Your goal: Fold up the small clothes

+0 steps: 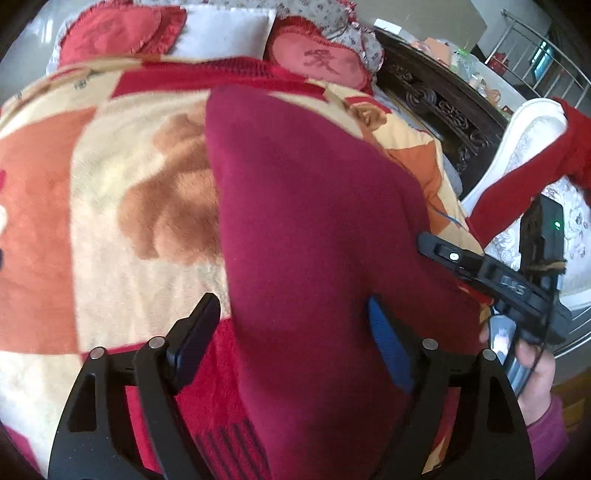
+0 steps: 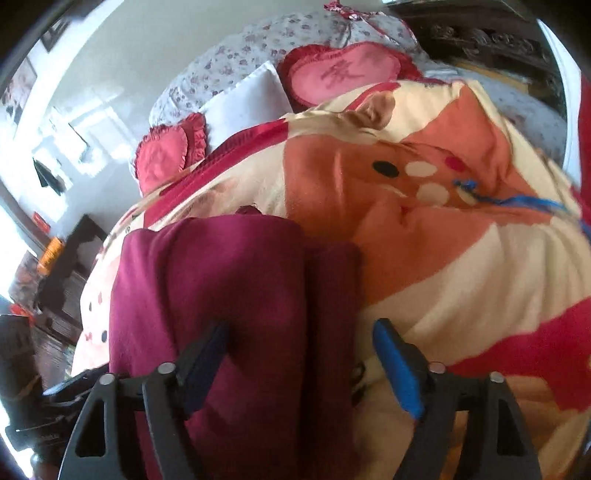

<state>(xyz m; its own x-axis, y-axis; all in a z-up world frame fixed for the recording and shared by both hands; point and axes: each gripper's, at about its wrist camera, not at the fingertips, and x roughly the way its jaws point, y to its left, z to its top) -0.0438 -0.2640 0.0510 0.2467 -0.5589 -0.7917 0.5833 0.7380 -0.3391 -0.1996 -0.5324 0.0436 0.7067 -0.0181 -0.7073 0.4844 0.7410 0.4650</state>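
A dark crimson garment (image 1: 314, 206) lies as a long folded strip on a plush cream, orange and red blanket (image 1: 110, 177). My left gripper (image 1: 291, 332) stands open over its near end: the left finger (image 1: 199, 332) is just off the cloth's left edge and the blue-padded right finger (image 1: 388, 347) is above the cloth. One finger (image 1: 450, 254) of my right gripper rests at the garment's right edge, with a hand behind it. In the right wrist view the garment (image 2: 229, 288) shows a lengthwise fold, and my right gripper (image 2: 303, 354) is open astride its near end without pressing on it.
Red heart cushions (image 1: 317, 62) and a white pillow (image 1: 221, 33) lie at the head of the bed. A dark carved wooden frame (image 1: 439, 107) runs along the right. Beyond it a white chair (image 1: 532, 129) has a red garment (image 1: 524, 177) draped over it. A blue thread (image 2: 517, 203) lies on the blanket.
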